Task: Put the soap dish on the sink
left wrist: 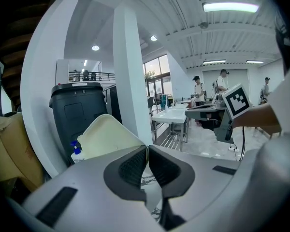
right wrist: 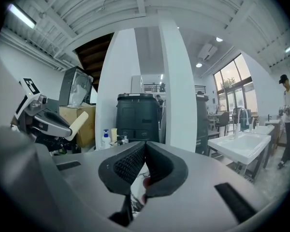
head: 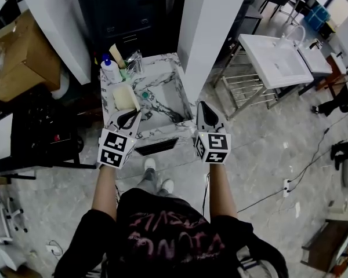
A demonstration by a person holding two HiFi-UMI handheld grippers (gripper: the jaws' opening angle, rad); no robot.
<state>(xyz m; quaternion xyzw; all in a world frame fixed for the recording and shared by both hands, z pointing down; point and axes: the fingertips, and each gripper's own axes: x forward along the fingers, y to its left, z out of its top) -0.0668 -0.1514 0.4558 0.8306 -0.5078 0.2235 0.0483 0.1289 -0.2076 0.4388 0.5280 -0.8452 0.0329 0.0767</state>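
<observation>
Soap dish (head: 126,96), cream, shallow and round-cornered, is at the left rim of the marble sink (head: 160,58). Your left gripper (head: 129,119) has its 2 jaws pinched on the dish's edge. Your right gripper (head: 207,113) is clenched on nothing. Only the left gripper view shows that pinch, and only the head view shows the basin.

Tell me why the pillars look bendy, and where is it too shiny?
Left gripper view: the wide lens bends the pillar, and the ceiling lamp glares white. Right gripper view: the pillar bows too, and the picture's corners go black. Head view: lines look straighter.
</observation>
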